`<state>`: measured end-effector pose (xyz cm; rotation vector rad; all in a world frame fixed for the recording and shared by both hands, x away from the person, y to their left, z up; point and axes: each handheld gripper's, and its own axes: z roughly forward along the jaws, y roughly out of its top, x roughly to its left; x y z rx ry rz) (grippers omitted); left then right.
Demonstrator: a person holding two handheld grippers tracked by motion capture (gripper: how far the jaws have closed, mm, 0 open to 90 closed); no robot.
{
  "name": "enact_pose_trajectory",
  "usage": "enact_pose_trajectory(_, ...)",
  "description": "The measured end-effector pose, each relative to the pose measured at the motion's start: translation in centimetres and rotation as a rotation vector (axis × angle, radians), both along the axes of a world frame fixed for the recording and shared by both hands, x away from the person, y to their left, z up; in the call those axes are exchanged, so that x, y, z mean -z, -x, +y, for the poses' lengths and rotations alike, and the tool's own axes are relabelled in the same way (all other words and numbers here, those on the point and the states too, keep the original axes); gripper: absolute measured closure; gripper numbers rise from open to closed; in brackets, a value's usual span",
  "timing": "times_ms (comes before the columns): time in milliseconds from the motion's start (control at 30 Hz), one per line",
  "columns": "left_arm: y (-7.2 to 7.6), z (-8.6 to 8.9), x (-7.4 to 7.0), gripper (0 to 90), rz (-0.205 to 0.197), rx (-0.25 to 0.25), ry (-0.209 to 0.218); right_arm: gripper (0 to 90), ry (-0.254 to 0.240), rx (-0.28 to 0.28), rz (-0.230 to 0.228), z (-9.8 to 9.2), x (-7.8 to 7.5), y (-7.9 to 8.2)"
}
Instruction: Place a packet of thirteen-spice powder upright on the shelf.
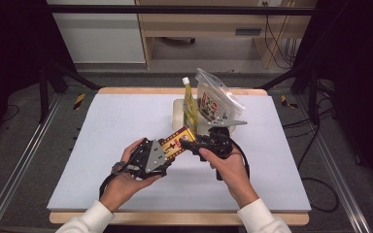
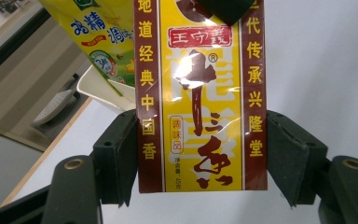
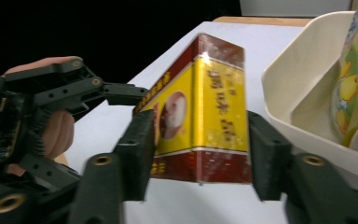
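A yellow and dark red box (image 1: 176,141) with Chinese print hangs above the mat between both hands. My left gripper (image 1: 167,150) is shut on its near end; in the left gripper view both pads press the long sides of the box (image 2: 200,116). My right gripper (image 1: 187,142) comes from the right onto the far end. In the right gripper view the box (image 3: 200,116) stands corner-on between the jaws of my right gripper (image 3: 200,149), and both pads touch it. The left gripper (image 3: 74,88) and a hand show behind it.
A cream tray (image 1: 178,114) stands just behind the box, holding an upright yellow pouch (image 1: 190,107) and a clear printed bag (image 1: 216,102). The tray wall (image 3: 298,79) is close on the right gripper's right. A pale mat (image 1: 126,126) covers the table.
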<state>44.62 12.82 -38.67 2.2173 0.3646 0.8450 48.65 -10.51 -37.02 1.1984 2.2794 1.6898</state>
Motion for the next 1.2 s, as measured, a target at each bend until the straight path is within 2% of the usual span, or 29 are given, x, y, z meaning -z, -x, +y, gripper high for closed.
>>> enact_pose_trajectory(67,-0.2,-0.1,0.2,32.0,0.008,-0.012,-0.004,56.2,-0.003,0.007,-0.005,0.0,0.0,0.1)
enact_pose_trajectory(233,-0.8,0.0,0.6,31.6,0.022,-0.018,0.002,66.7,-0.060,-0.012,0.002,0.0,-0.3,0.3)
enact_pose_trajectory(333,-0.9,0.0,0.8,26.4,0.031,-0.030,0.010,67.3,-0.032,0.006,-0.013,0.4,-0.5,0.6)
enact_pose_trajectory(433,-0.8,0.5,0.8,19.2,0.052,-0.047,0.051,67.5,0.022,0.043,-0.046,0.5,-0.7,0.9)
enact_pose_trajectory(533,-0.9,1.7,1.2,14.5,0.096,-0.075,0.077,67.5,0.058,0.082,-0.072,0.4,-1.0,1.1)
enact_pose_trajectory(633,-0.8,3.1,2.0,12.5,0.116,-0.114,0.082,67.5,0.084,0.121,-0.095,0.5,-1.5,1.3)
enact_pose_trajectory(700,-0.7,4.1,2.6,11.4,0.131,-0.147,0.105,67.4,0.103,0.142,-0.120,0.7,-1.9,1.3)
enact_pose_trajectory(867,-0.3,6.7,4.1,10.6,0.144,-0.220,0.186,67.5,0.119,0.172,-0.138,1.5,-2.8,1.3)
enact_pose_trajectory(1033,-0.2,8.9,4.6,10.6,0.164,-0.270,0.198,67.5,0.164,0.205,-0.163,2.8,-3.9,1.1)
enact_pose_trajectory(1133,0.1,10.1,4.7,10.6,0.178,-0.301,0.217,67.5,0.168,0.224,-0.166,3.4,-4.4,0.7)
enact_pose_trajectory(1200,0.3,11.0,4.6,10.5,0.171,-0.314,0.213,67.5,0.173,0.240,-0.166,3.8,-4.9,0.5)
